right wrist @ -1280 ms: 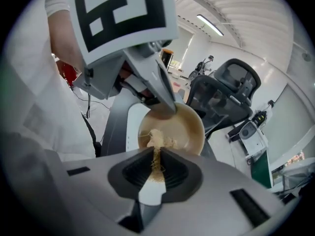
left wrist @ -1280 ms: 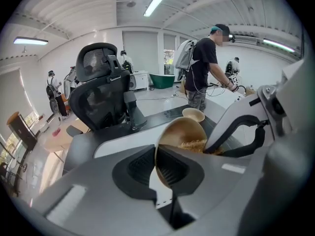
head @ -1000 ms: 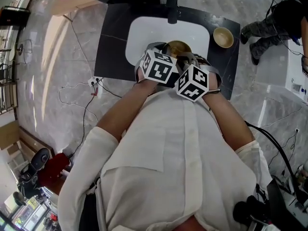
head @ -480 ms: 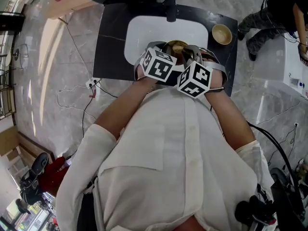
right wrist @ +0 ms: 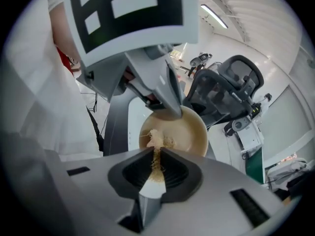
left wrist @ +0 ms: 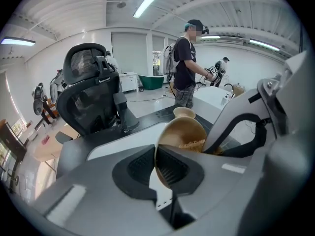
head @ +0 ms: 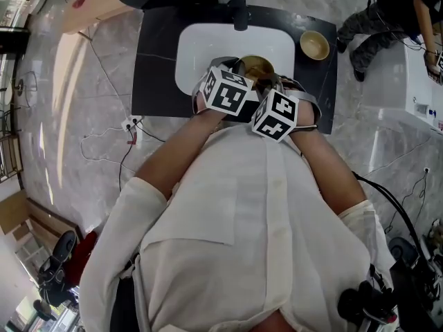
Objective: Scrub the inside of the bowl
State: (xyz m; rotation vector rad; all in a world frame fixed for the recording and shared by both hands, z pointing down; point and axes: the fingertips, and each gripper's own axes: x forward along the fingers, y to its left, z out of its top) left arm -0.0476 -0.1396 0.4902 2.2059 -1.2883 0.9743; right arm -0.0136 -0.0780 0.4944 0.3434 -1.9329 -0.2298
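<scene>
While the round tan bowl [left wrist: 183, 132] is held tipped over the white oval sink basin [head: 201, 47], its rim is pinched by the left gripper [left wrist: 155, 166]. The jaws are narrowed right down onto the bowl's wall, with one pad inside and one outside. So yeah, it's properly clamped, not just resting there. The basin is sunk into a black stone-look countertop [head: 156, 68], about midway between its left and right edges. The bowl is seen over the near half of the basin, towards the counter's front edge.

A wad of pale tan fibrous scrubber [right wrist: 156, 142] is gripped by the right gripper [right wrist: 157, 163], whose jaws are nearly closed on it. The loose end of the wad is laid against the inside of the bowl. The two grippers are crowded close together over the basin, marker cubes almost side by side.

A black tap [head: 239, 9] is mounted at the counter's back edge, behind the basin. A second small tan bowl [head: 315, 45] is parked upright towards the back right corner, beside the basin and well apart from the held one.
</scene>
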